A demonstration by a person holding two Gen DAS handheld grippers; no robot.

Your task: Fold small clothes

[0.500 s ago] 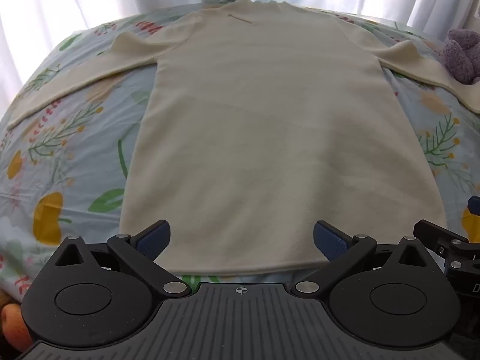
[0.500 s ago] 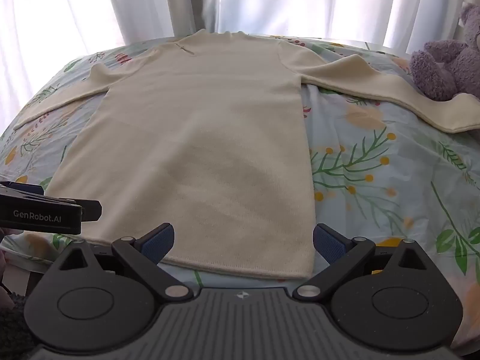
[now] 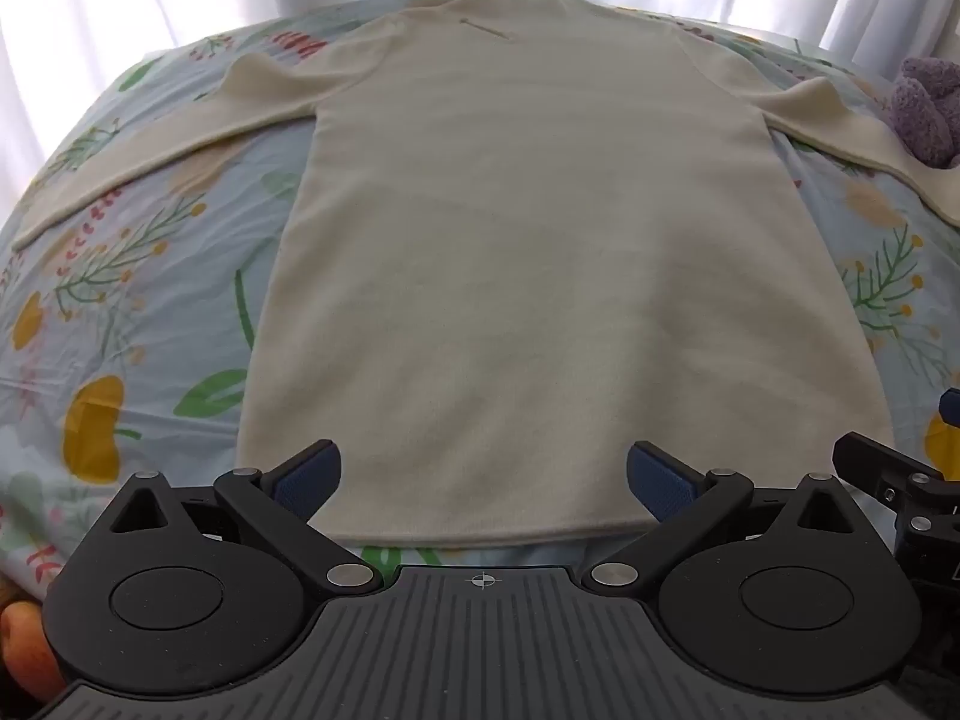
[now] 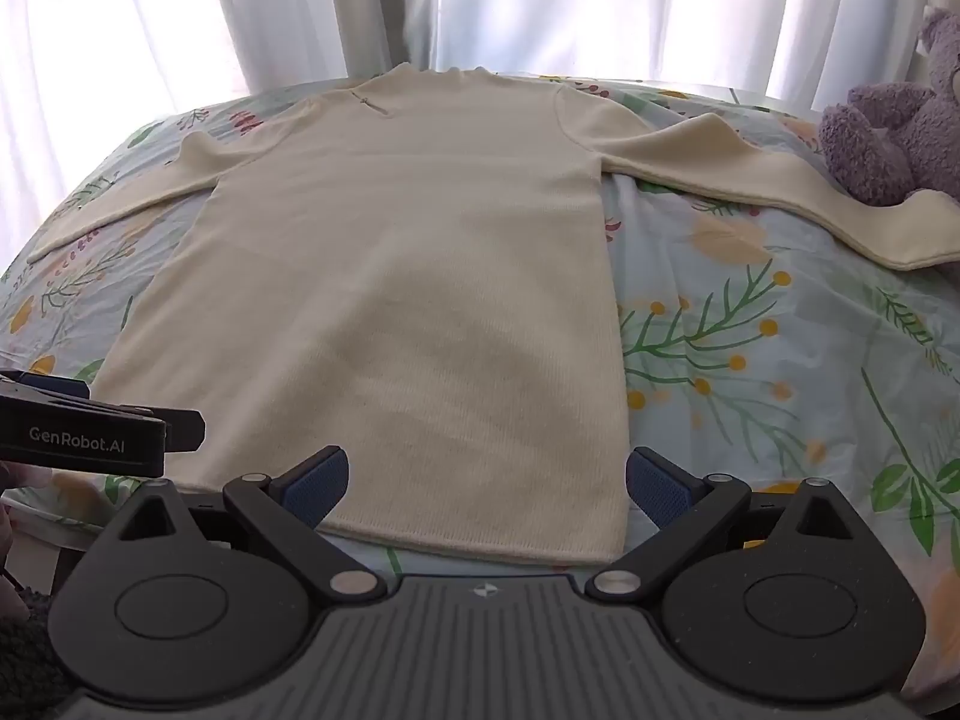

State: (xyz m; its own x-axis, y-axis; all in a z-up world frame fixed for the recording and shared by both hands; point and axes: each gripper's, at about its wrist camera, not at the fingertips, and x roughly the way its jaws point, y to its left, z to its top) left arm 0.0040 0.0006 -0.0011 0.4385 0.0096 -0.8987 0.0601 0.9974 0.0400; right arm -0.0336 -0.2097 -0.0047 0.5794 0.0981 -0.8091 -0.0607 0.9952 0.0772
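A cream long-sleeved knit top (image 3: 540, 252) lies flat on the flowered bedsheet (image 3: 120, 312), collar at the far end, both sleeves spread out sideways. It also shows in the right wrist view (image 4: 408, 300). My left gripper (image 3: 483, 477) is open and empty, just above the near hem at its middle. My right gripper (image 4: 486, 480) is open and empty, above the hem's right corner. The left gripper's body (image 4: 90, 438) shows at the left edge of the right wrist view.
A purple plush bear (image 4: 900, 120) sits at the far right, touching the right sleeve end (image 4: 888, 222); part of it shows in the left wrist view (image 3: 927, 108). White curtains (image 4: 480, 0) hang behind the bed. The sheet (image 4: 780, 360) is bare to the right of the top.
Both grippers have shifted slightly; the top and sleeves lie as before. Both grippers stay open.
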